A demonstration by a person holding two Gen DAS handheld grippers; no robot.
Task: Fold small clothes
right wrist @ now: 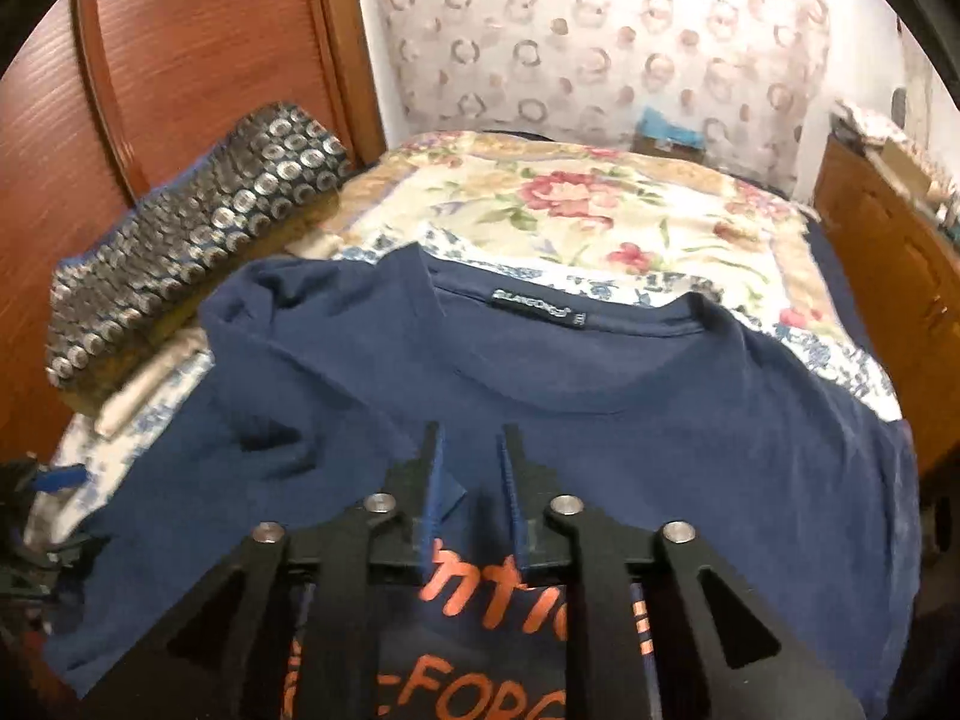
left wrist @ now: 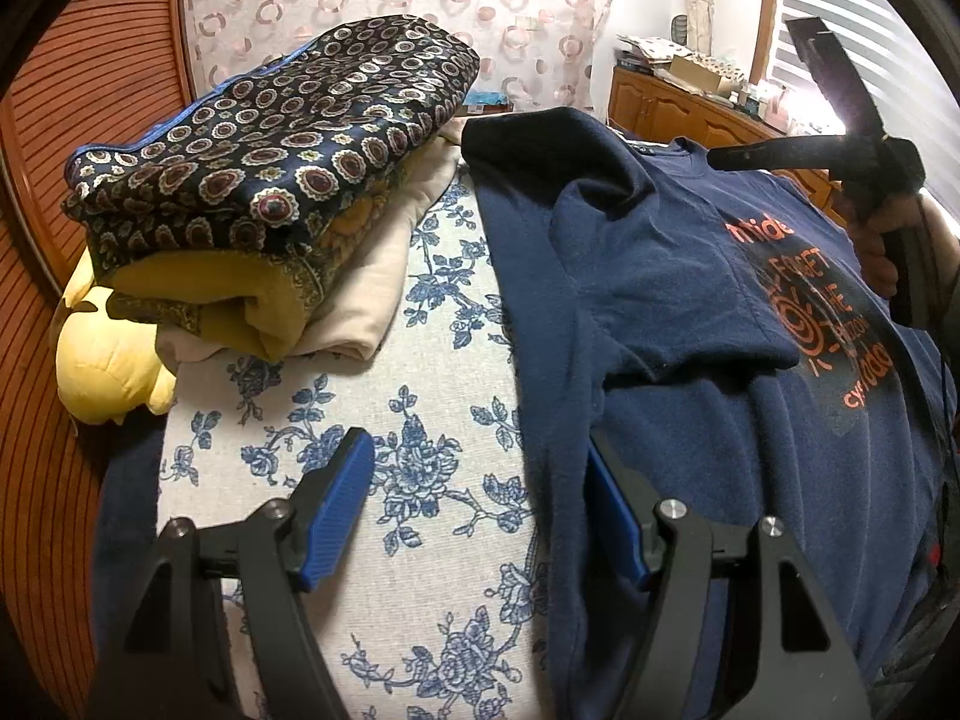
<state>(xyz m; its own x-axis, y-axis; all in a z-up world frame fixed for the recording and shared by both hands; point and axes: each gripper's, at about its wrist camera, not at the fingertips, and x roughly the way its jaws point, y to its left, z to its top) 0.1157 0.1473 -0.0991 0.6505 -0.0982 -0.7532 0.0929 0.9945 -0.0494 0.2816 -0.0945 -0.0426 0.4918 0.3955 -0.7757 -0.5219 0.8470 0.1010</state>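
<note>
A navy T-shirt (left wrist: 690, 324) with orange print lies on the floral bedspread (left wrist: 420, 408), its left sleeve folded over onto the chest. My left gripper (left wrist: 480, 492) is open wide at the shirt's left edge, its right finger (left wrist: 612, 516) under the hem fold. In the right wrist view the shirt (right wrist: 630, 396) shows collar and label. My right gripper (right wrist: 471, 480) hovers above the chest print, jaws a small gap apart with a flap of navy cloth beside the left pad; it also shows in the left wrist view (left wrist: 774, 156).
A stack of folded patterned blankets (left wrist: 270, 180) sits at the left by the wooden headboard (left wrist: 48, 240), with a yellow plush toy (left wrist: 114, 360) below it. A floral quilt (right wrist: 570, 210) lies beyond the collar. A wooden cabinet (left wrist: 672, 102) stands at the far right.
</note>
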